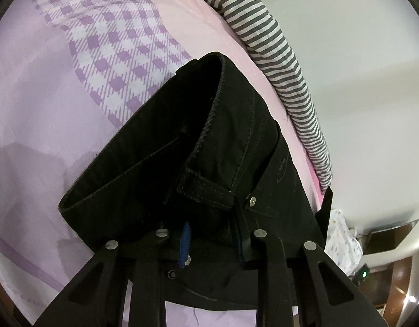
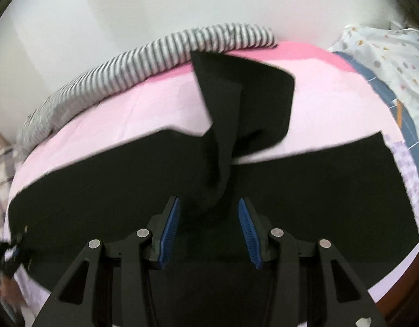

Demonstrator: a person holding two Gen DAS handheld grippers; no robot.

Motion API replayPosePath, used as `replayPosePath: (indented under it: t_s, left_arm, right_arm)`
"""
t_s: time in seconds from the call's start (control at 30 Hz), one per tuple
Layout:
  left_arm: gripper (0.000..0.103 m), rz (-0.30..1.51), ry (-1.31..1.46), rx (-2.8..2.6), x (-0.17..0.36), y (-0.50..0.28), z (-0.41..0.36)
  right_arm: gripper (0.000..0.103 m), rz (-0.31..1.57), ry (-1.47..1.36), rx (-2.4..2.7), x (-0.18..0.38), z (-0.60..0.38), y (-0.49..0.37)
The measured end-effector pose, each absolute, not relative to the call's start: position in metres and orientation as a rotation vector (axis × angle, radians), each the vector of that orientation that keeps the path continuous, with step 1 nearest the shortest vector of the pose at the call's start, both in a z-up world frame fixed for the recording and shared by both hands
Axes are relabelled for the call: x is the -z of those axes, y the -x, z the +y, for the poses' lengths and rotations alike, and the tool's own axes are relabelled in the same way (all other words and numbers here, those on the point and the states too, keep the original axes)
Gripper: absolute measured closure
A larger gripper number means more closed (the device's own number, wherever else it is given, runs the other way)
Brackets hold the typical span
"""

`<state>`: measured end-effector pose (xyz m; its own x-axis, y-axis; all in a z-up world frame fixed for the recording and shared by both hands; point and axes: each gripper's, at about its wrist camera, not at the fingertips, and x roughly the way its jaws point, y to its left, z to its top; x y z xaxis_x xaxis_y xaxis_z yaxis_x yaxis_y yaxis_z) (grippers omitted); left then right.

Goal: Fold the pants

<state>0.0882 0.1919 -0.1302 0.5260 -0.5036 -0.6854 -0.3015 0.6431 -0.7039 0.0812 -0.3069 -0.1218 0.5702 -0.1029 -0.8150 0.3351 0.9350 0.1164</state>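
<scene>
Left wrist view, from left to right. At the left and upper left, a lilac bedsheet (image 1: 32,125) with a band of purple and white checks (image 1: 111,62) running diagonally. In the middle, the black pants (image 1: 198,141), waistband end, rolled over itself with stitched seams and a small metal rivet (image 1: 252,202) visible. At the lower middle, the left gripper (image 1: 213,242), its fingers closed on the pants: dark cloth packed between the jaws, only a strip of the blue pad (image 1: 185,241) showing on one finger. To the right of the pants, a pink strip of sheet, then a grey and white striped cloth (image 1: 286,62) along the bed edge. At the far right, a pale wall and, lower right, a spotted white cloth (image 1: 341,241).

Right wrist view, from left to right, somewhat blurred. At the upper left, the striped cloth (image 2: 144,60) again, along the far edge of the pink sheet (image 2: 144,106). Across the lower half, the pants (image 2: 105,179) spread wide and flat, with one twisted fold rising in the middle toward the top of the frame. At the lower middle, the right gripper (image 2: 209,231), fingers apart, both blue pads (image 2: 170,231) bare, just above the flat cloth and not pinching it. At the upper right, a patterned pillow (image 2: 395,62).
</scene>
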Motion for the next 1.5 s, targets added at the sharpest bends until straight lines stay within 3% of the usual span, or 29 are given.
replayPosePath:
  t_s: [0.4, 0.47, 0.6, 0.97, 1.17, 1.5]
  left_arm:
    - [0.077, 1.064, 0.886, 0.145, 0.131, -0.089, 0.191]
    - [0.077, 1.067, 0.883, 0.143, 0.13, -0.09, 0.191]
    - [0.077, 1.07, 0.863, 0.139, 0.128, -0.092, 0.19]
    - [0.081, 1.043, 0.804, 0.162, 0.106, -0.103, 0.195]
    - [0.082, 1.067, 0.752, 0.174, 0.1, -0.104, 0.203]
    - [0.083, 1.164, 0.617, 0.189, 0.101, -0.084, 0.213]
  right_arm:
    - [0.067, 0.978, -0.086, 0.354, 0.126, -0.311, -0.165]
    - [0.071, 1.001, -0.073, 0.364, 0.131, -0.312, -0.178]
    - [0.097, 1.007, -0.059, 0.379, 0.13, -0.316, -0.191]
    - [0.1, 0.898, -0.339, 0.474, 0.081, -0.388, -0.099]
    - [0.1, 0.887, -0.494, 0.485, 0.097, -0.392, -0.026]
    - [0.1, 0.956, -0.551, 0.512, 0.133, -0.382, 0.021]
